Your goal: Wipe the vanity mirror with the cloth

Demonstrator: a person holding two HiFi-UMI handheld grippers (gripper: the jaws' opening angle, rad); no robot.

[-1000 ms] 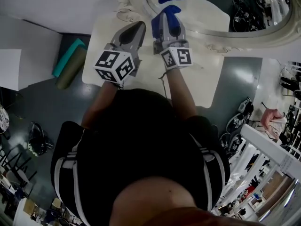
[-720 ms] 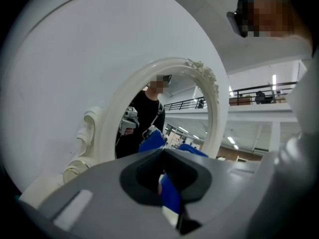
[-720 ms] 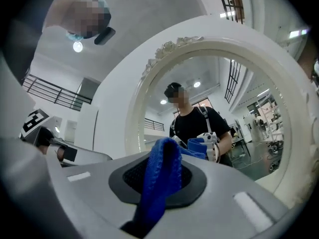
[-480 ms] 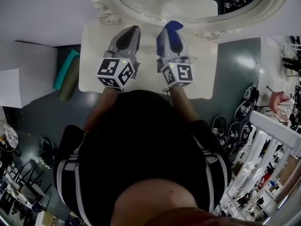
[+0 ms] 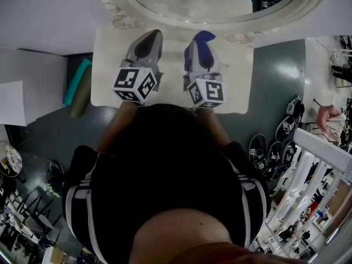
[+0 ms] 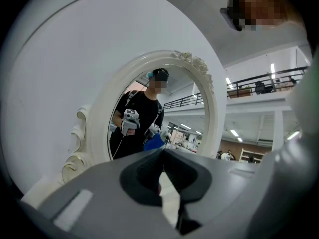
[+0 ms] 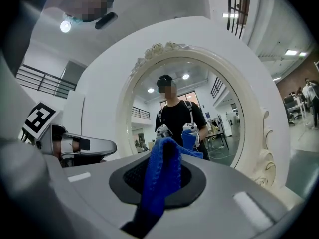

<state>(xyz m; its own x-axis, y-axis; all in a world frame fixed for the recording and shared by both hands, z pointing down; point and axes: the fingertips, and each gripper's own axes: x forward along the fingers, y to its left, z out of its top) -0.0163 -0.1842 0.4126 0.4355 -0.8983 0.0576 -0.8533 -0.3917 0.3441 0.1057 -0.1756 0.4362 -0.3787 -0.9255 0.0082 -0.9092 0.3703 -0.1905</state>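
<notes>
Vanity mirror (image 5: 165,4): an oval glass in an ornate cream frame, standing upright at the far edge of the bench (image 5: 107,65) against a white wall (image 5: 49,10). In both gripper views the vanity mirror (image 6: 154,113) (image 7: 184,113) fills the middle of the picture directly ahead of the jaws, and its glass reflects a person in a black top holding both tools and a patch of blue. Cloth (image 5: 204,51): blue, knitted in texture, clamped in the right hand-held gripper (image 5: 202,38). The right gripper view shows the cloth (image 7: 157,188) running up through the slot between the two jaws of the right hand-held gripper (image 7: 167,158) and rising as a fold above their tips. The jaws are closed on it. The left hand-held gripper (image 5: 152,34) is held just beside the right one, over the bench, with its tip near the foot of the frame. In its own view the left hand-held gripper (image 6: 162,156) has its jaws brought together at the tips, with only a narrow slit lower down showing pale surface. Neither tool touches the glass in the head view. On the dark floor (image 5: 49,131) left of the bench lie a teal roll (image 5: 77,70) and an olive roll (image 5: 82,89), side by side.
</notes>
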